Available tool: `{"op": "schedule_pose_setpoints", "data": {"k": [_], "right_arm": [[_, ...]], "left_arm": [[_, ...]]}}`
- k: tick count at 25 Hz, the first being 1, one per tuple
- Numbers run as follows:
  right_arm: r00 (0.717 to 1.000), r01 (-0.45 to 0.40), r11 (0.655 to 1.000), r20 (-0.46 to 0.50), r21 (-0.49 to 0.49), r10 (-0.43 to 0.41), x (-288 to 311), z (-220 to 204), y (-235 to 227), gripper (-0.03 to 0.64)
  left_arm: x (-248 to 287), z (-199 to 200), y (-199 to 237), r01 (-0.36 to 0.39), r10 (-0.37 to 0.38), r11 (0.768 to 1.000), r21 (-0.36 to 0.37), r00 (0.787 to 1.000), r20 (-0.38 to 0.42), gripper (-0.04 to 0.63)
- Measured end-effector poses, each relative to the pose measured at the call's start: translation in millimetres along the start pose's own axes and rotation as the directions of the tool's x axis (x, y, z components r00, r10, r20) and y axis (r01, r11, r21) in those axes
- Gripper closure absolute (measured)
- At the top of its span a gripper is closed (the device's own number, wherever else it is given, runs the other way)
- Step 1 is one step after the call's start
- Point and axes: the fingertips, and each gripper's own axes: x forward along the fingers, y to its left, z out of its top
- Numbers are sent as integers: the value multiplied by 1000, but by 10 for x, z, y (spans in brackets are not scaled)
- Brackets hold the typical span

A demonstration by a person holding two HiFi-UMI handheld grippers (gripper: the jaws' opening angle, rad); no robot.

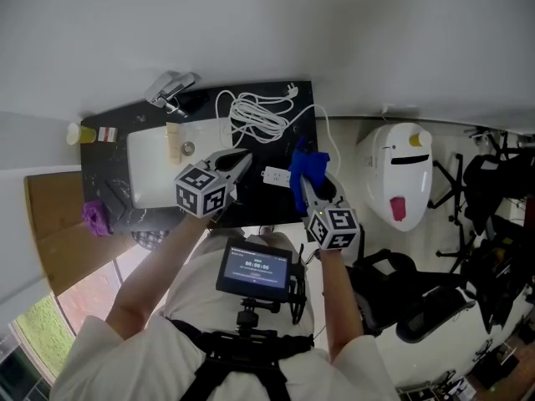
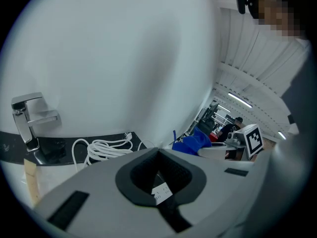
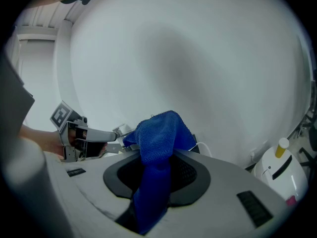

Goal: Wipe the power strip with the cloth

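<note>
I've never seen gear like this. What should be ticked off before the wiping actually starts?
1. Cloth gripped: ok. The blue cloth is clamped in the right gripper.
2. Left gripper free: ok. Its jaws are together with nothing held.
3. Power strip found: ok. It lies on the black counter between the two grippers.
4. Cloth on the power strip: cannot tell. It is beside the strip, but contact is unclear.
5. White cable out of the way: ok. It is coiled farther back.
</note>
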Motion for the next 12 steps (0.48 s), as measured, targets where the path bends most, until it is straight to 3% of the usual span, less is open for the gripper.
{"op": "schedule_pose_setpoints", "data": {"k": [12], "right_arm": [[997, -20, 999, -73, -41, 17, 369, -291, 27, 509]], "left_arm": [[34, -30, 163, -17, 17, 1000, -13, 1000, -3, 595]]}}
